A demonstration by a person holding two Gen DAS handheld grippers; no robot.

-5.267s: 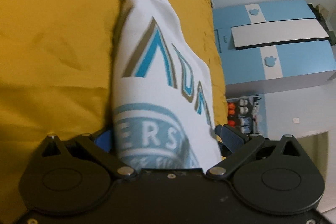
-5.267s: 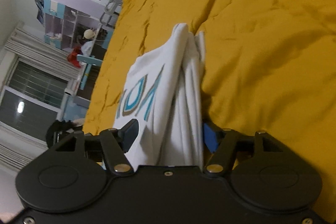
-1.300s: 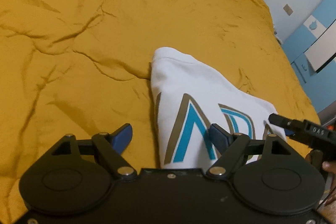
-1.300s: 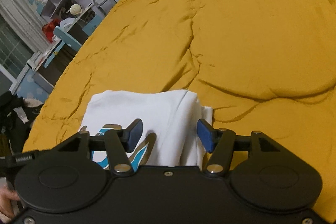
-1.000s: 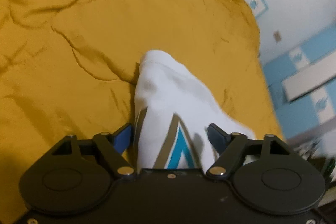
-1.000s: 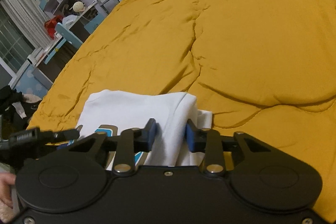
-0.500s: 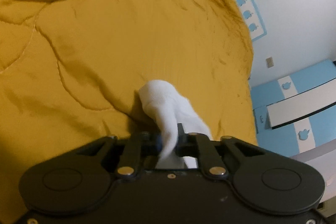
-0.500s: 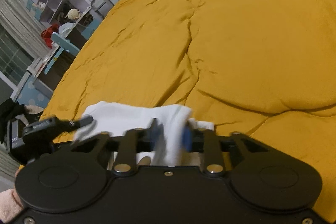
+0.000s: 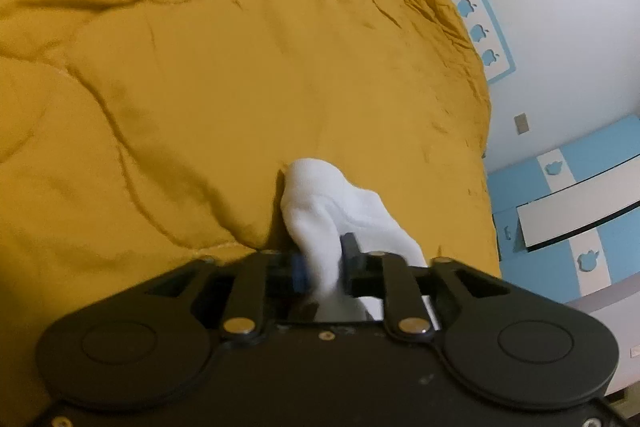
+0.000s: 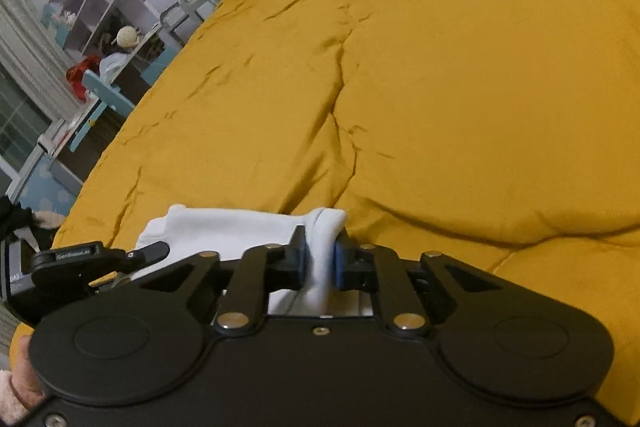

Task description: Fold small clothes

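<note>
Right wrist view: right claw (image 10: 318,263) and left claw (image 9: 323,263) each pinching the white garment (image 10: 240,227) on yellow bedding (image 10: 440,87).

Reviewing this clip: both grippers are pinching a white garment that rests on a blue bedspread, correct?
Not quite. The bedspread is mustard yellow, not blue; the blue belongs to furniture beside the bed. Both wrist views show it. The rest holds: the right gripper and the left gripper each have a bunch of the white garment between their pads.
</note>
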